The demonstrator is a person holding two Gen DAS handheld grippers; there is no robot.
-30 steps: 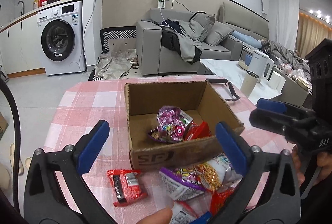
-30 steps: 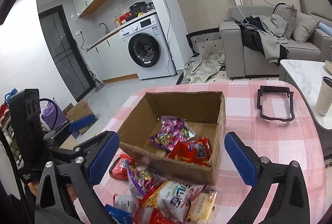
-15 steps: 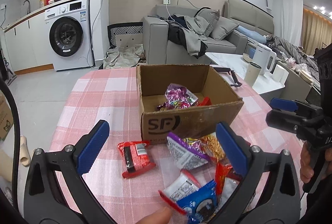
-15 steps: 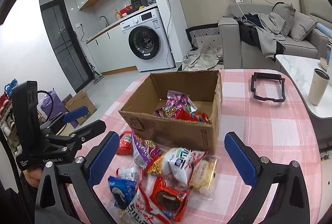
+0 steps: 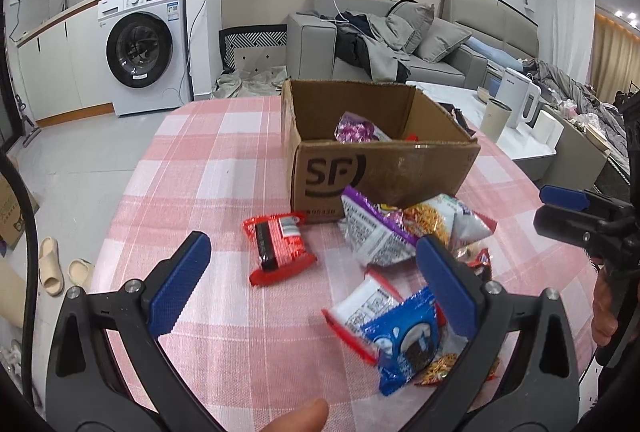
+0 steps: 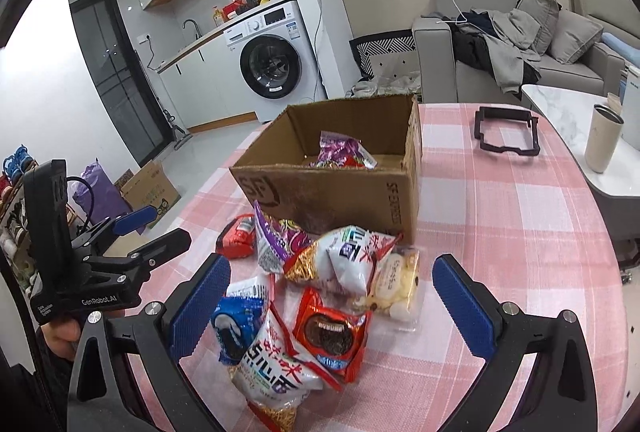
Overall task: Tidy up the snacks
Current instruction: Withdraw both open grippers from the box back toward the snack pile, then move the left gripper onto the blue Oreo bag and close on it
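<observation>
An open cardboard box [image 5: 384,167] [image 6: 332,191] stands on the pink checked tablecloth [image 5: 224,167] with a purple snack bag [image 5: 358,129] [image 6: 344,151] inside. Several snack packets lie in front of it: a red packet [image 5: 278,246], a purple-edged bag [image 5: 376,232], a blue cookie pack [image 5: 408,336] [image 6: 236,324], a red cookie pack [image 6: 330,332], a white noodle bag [image 6: 272,372]. My left gripper [image 5: 316,284] is open above the packets, holding nothing. My right gripper [image 6: 332,304] is open over the pile, holding nothing.
A black plastic frame [image 6: 506,131] lies on the far right of the table. A beige cup [image 6: 602,137] stands on a white side table beyond. Washing machine [image 5: 142,47] and grey sofa [image 5: 400,43] are behind. Slippers [image 5: 52,268] lie on the floor left.
Both grippers have pulled back and lower from over the box toward the packets in front of it. More of the loose pile now shows. Both stay open.
</observation>
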